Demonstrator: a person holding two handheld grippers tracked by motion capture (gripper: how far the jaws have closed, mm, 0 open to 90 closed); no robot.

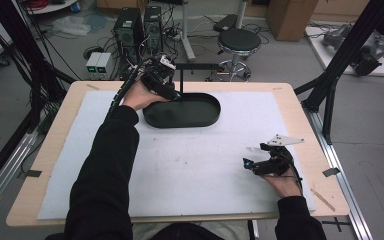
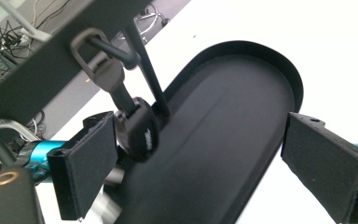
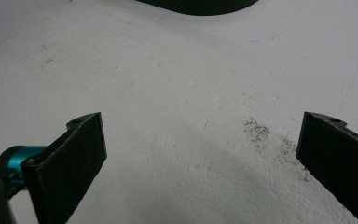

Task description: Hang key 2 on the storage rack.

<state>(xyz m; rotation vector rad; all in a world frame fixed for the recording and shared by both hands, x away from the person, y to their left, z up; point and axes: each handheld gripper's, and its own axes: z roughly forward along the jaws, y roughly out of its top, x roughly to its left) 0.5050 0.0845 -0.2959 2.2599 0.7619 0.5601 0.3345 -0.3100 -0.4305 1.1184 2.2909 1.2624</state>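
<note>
Lettering on the black key fob [image 2: 140, 135] is too blurred to read; it hangs just beside the left tool's [image 2: 193, 163] spread-apart pads, over the black tray [image 2: 242, 121]. Right tool [image 3: 200, 158] gapes wide, holding nothing.

You see a matt black plastic tray [image 1: 200, 117] on a rough white foam sheet [image 1: 190, 170] over a pale wooden table [image 1: 305, 125].

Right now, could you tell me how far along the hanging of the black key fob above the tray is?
Looks nearly done: the key fob hangs by its loop from a hook on the black stand above the oval tray. In hand: the left gripper is by the fob with jaws open, not pressing it. Left: probably just pulling that hand away. The right gripper rests open on the white mat.
</note>
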